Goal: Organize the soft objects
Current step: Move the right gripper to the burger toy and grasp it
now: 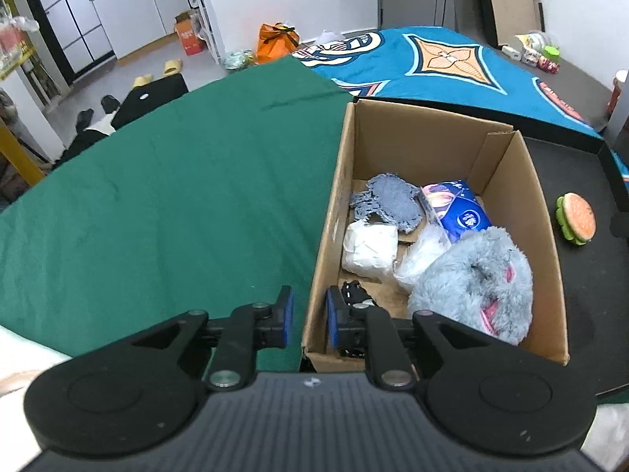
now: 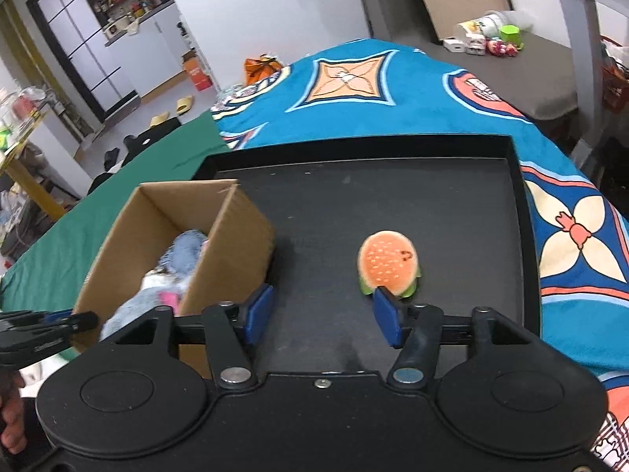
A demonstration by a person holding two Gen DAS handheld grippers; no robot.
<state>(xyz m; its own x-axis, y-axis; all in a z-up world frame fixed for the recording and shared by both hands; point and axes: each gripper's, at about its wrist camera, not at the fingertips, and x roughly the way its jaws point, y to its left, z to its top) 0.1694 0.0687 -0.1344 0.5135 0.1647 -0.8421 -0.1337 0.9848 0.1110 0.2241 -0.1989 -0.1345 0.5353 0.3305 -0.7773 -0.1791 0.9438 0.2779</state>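
Inside, cardboard box (image 1: 507,165) holds fluffy slipper (image 1: 475,275), cloths.

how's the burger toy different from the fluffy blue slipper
The burger toy lies alone on the black tray; the fluffy blue slipper is already inside the cardboard box.
The burger toy is smooth, orange on top with a green edge; the slipper is shaggy grey-blue with pink lining.
The burger toy looks much the smaller of the two.
Both appear to be soft items for sorting.
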